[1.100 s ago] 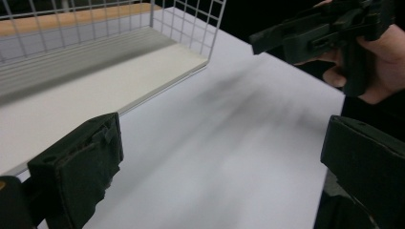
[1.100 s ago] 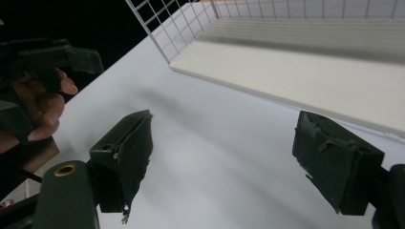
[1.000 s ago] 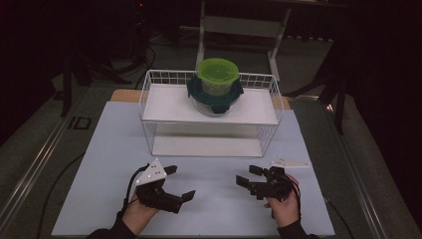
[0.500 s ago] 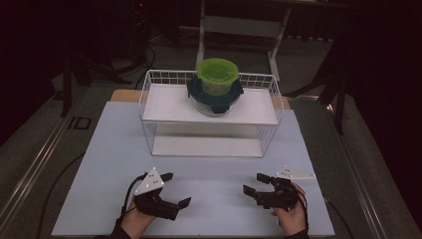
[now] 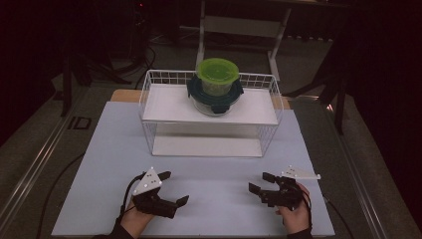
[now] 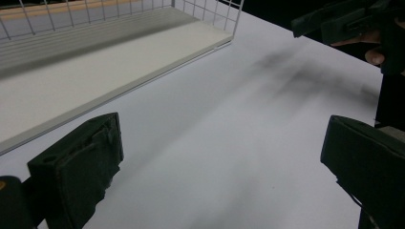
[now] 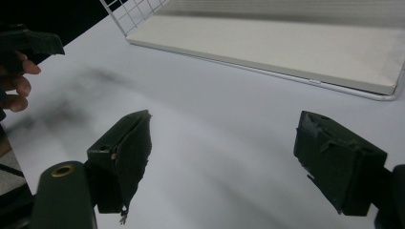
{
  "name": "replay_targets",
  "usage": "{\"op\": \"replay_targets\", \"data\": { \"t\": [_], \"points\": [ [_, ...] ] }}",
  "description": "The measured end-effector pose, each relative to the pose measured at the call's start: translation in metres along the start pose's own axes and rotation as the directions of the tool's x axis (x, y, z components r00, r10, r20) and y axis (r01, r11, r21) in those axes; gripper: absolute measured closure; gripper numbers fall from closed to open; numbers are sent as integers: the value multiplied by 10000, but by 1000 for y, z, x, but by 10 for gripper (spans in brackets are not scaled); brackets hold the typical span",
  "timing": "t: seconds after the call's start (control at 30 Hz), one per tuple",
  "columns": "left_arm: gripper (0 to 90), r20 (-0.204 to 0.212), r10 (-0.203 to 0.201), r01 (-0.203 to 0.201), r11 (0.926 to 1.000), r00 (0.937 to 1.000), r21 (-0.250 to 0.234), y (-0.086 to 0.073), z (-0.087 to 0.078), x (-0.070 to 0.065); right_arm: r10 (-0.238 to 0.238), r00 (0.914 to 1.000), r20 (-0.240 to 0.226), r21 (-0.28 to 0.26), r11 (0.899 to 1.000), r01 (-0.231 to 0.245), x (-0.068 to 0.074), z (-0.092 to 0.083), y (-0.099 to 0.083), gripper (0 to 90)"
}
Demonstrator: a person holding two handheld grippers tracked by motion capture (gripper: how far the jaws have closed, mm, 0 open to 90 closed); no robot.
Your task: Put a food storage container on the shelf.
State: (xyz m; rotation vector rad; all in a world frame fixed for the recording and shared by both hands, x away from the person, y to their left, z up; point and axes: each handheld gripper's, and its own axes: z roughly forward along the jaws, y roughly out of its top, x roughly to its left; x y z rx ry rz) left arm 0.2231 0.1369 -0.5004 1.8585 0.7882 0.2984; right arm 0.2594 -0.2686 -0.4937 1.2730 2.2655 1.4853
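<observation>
We have drawn both grippers back toward our edge of the worktop (image 5: 209,164): over the last second they slid away from the wire basket (image 5: 149,99) and now sit low, well apart from it, with bare white surface between. The left gripper (image 5: 176,189) rests in front of the basket's left half, its fingers (image 6: 81,167) spread wide with nothing between them. The right gripper (image 5: 260,183) rests in front of the basket's right half, its fingers (image 7: 124,152) likewise spread and empty. We judge that this retreat marks either a pause before reaching forward or the close of a placing step, since nothing is held and the containers stand undisturbed. Those containers stay where they were, on the basket's upper shelf, near its middle: a clear tub with a bright green lid (image 5: 218,70) stands stacked on top of a wider container with a dark teal lid (image 5: 199,93). Counting what we can see: two grippers, two hands, one wire basket with two white shelf boards (one upper, one lower), and two stacked containers. The lower board in the basket carries nothing. Each gripper view looks across the bare worktop toward the lower board, with the other hand at the edge.
</observation>
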Motion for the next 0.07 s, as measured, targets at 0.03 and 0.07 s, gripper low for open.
{"op": "replay_targets", "data": {
  "t": [0.03,0.07],
  "points": [
    [2,-1,1,-1,10000,10000,-31,0,0,0,-2,10000,10,-9,10000,2,0,0,0,197],
    [2,-13,6,-6,10000,10000,-34,0,0,0,-20,10000,36,-10,10000,20,0,0,0,197]
  ]
}}
